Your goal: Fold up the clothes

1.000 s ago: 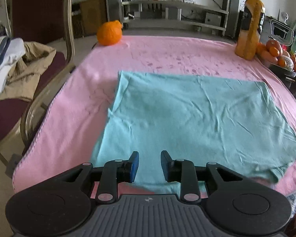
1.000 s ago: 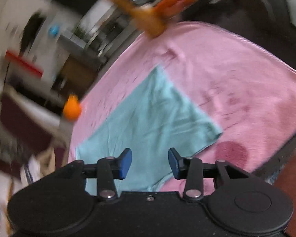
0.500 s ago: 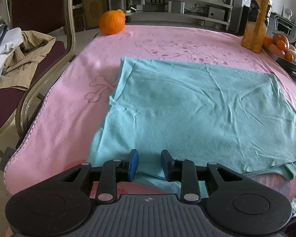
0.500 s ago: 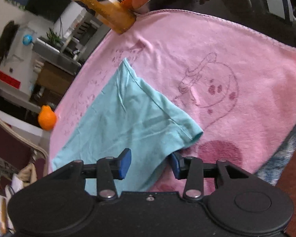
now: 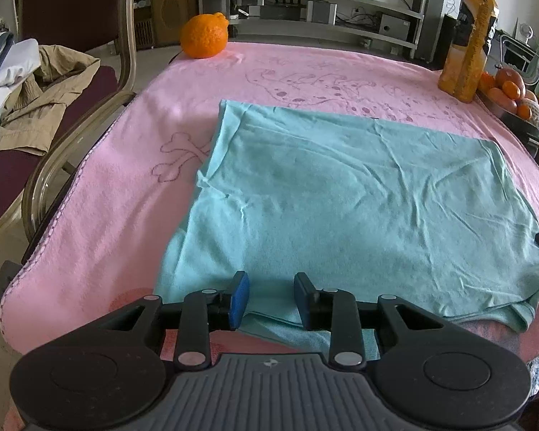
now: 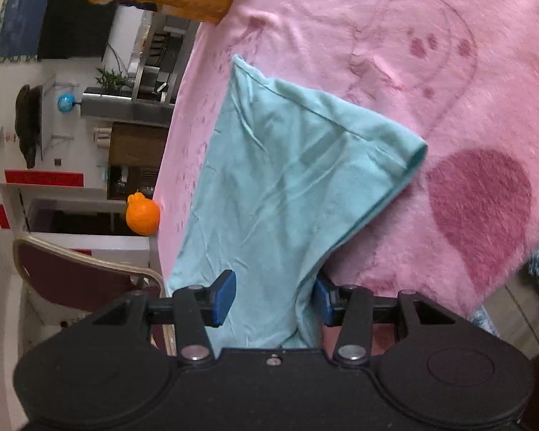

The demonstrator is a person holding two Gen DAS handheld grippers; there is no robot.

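A teal garment (image 5: 341, 194) lies spread flat on a pink blanket (image 5: 118, 215) that covers the table. My left gripper (image 5: 269, 298) hovers at the garment's near edge, jaws apart, with the hem lying below the gap. In the right wrist view the camera is rolled on its side. The garment (image 6: 287, 179) ends in a folded corner towards the right. My right gripper (image 6: 273, 296) stands open around the cloth's near edge: one pad (image 6: 224, 296) is above the fabric and the other (image 6: 321, 300) is tucked under the hem.
An orange (image 5: 204, 36) sits at the blanket's far left corner. A juice bottle (image 5: 467, 39) and a fruit bowl (image 5: 514, 89) stand at the far right. A chair (image 5: 72, 18) piled with clothes (image 5: 36, 82) stands left of the table.
The left view has tilted up a little while the gripper stays at the hem. The right gripper has rolled and sunk towards the garment's corner, and the hem now lies between its jaws.
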